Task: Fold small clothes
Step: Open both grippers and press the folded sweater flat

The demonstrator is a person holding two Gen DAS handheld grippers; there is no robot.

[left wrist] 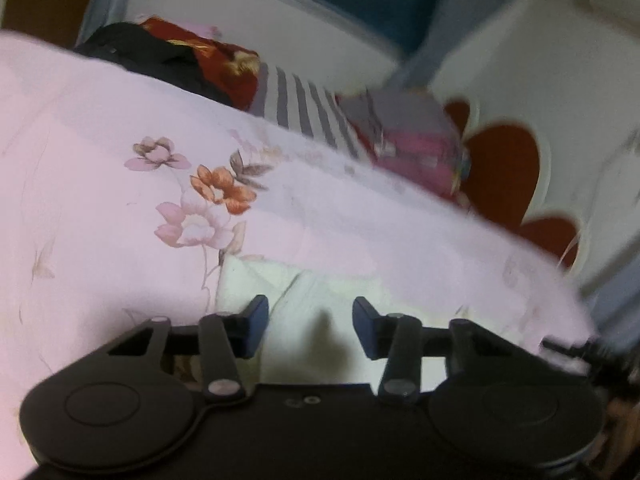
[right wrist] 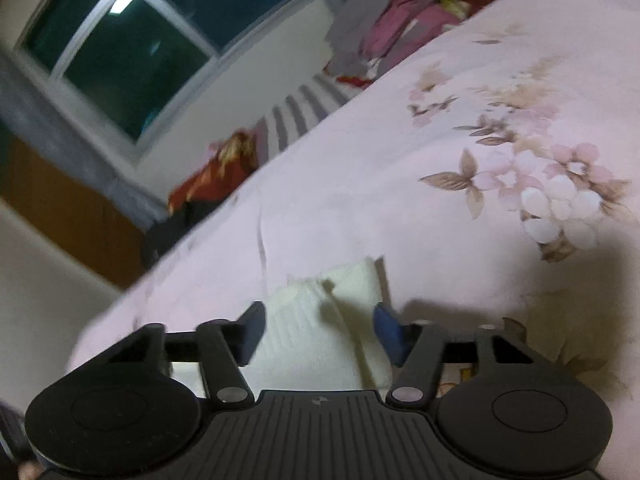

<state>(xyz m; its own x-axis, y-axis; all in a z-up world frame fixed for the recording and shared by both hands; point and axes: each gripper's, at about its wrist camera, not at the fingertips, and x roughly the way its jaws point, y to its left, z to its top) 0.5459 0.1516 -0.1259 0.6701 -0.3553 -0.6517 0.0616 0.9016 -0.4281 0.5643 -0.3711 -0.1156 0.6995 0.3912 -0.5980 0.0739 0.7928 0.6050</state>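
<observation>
A small cream-white knitted garment (left wrist: 320, 300) lies on the pink floral bedsheet (left wrist: 120, 208). My left gripper (left wrist: 310, 326) is open, its blue-padded fingers apart just above the garment's near part. In the right wrist view the same cream garment (right wrist: 316, 320) lies between and beyond my right gripper (right wrist: 320, 332), which is open with its fingers either side of the cloth. Whether the pads touch the cloth is not clear. Both views are motion-blurred.
A pile of clothes lies along the bed's far edge: black and red items (left wrist: 180, 64), a grey-and-white striped piece (left wrist: 304, 108), grey and pink items (left wrist: 412, 140). A white wall and a dark window (right wrist: 132, 52) stand behind. The sheet (right wrist: 460, 160) spreads wide to the right.
</observation>
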